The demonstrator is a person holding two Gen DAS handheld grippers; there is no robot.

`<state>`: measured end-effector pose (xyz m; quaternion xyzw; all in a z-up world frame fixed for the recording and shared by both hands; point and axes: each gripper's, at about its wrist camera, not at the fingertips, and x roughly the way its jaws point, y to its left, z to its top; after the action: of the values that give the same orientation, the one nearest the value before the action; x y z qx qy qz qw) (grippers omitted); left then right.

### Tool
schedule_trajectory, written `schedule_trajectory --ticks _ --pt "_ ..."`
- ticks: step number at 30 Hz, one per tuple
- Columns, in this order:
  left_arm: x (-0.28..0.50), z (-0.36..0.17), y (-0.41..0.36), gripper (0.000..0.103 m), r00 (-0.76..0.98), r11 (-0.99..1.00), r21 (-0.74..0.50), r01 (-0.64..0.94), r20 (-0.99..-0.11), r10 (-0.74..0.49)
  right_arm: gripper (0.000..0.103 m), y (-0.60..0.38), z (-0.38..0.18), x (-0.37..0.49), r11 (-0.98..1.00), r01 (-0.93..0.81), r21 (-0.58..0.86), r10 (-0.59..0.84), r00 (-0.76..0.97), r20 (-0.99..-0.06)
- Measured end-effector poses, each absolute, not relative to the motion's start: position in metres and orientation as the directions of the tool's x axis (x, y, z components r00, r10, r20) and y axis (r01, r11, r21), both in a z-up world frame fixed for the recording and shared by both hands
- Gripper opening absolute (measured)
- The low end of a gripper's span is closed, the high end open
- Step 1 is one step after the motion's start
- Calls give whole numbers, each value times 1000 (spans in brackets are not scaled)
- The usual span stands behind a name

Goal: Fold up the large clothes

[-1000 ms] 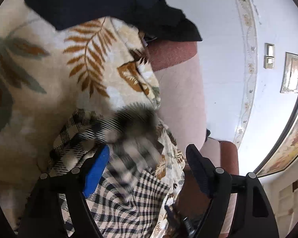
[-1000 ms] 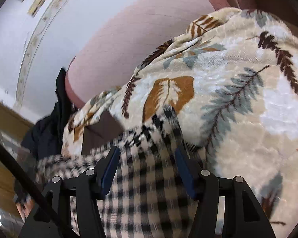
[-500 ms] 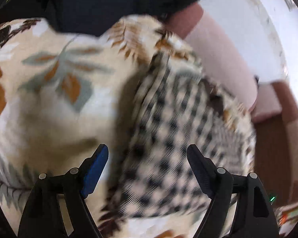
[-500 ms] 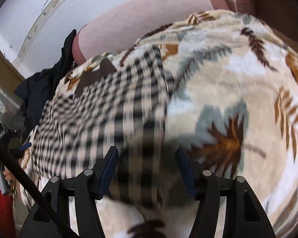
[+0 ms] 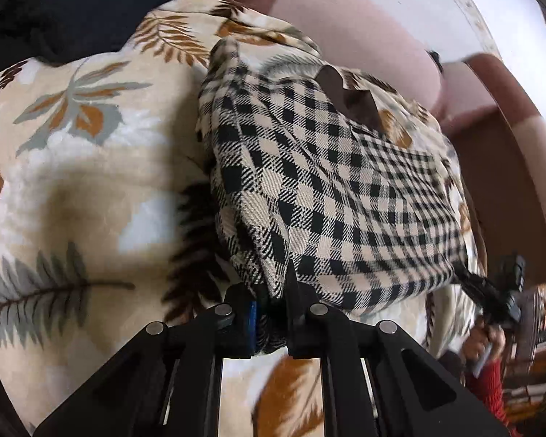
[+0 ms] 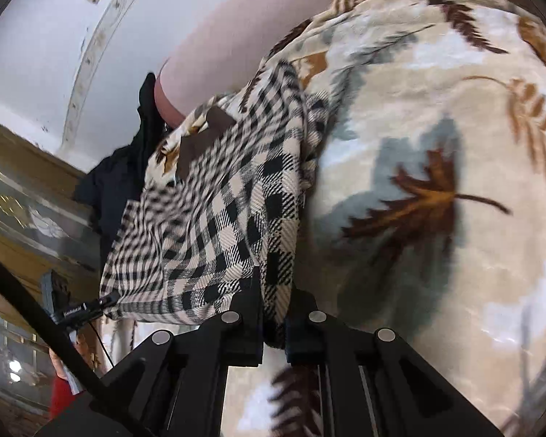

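Note:
A black-and-cream checked garment (image 5: 331,196) lies on a leaf-print blanket (image 5: 76,167). My left gripper (image 5: 273,309) is shut on the garment's near left edge. In the right wrist view the same garment (image 6: 214,225) stretches away to the left, and my right gripper (image 6: 275,313) is shut on its near right edge. A brown patch (image 5: 349,98) shows at the garment's far end. The other gripper (image 5: 498,291) shows at the garment's far corner in the left wrist view.
The blanket (image 6: 436,182) covers a pink sofa (image 5: 364,47) against a white wall. A dark garment (image 5: 72,3) lies at the back left of the blanket. A wooden cabinet with glass (image 6: 22,196) stands at the left in the right wrist view.
Both grippers were open over the checked garment; now both have closed on its near edge. The views have pulled back toward me and the garment is drawn taut between the grippers.

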<state>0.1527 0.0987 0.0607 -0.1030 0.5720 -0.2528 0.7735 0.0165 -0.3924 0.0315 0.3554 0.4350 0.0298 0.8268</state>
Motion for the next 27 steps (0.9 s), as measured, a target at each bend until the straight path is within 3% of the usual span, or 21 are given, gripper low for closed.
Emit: schedule_trajectory --ticks 4,7,11,14,17,20,22,27 --pt "146 31 100 14 204 906 -354 233 -893 -402 8 -384 7 9 776 292 558 339 554 -761" --pt "141 24 110 25 231 916 -358 182 -890 -394 12 -379 3 3 809 303 504 288 544 -788" --pt "121 40 131 32 296 922 -348 170 -874 -385 28 -382 14 -10 844 315 434 214 544 -811" --pt "106 58 142 33 357 944 -285 168 -875 -327 30 -393 29 -28 864 323 386 156 557 -816" --pt "90 77 144 41 414 954 -231 194 -862 -293 30 -398 47 -31 877 325 353 109 581 -806" --pt "76 90 141 42 446 951 -230 204 -844 -300 42 -399 63 -12 881 320 349 95 603 -792" --pt "66 95 134 44 458 946 -243 215 -831 -317 61 -398 71 14 891 296 345 94 623 -776" --pt "41 101 99 48 487 932 -250 264 -799 -352 64 -397 66 93 906 330 266 20 594 -804"
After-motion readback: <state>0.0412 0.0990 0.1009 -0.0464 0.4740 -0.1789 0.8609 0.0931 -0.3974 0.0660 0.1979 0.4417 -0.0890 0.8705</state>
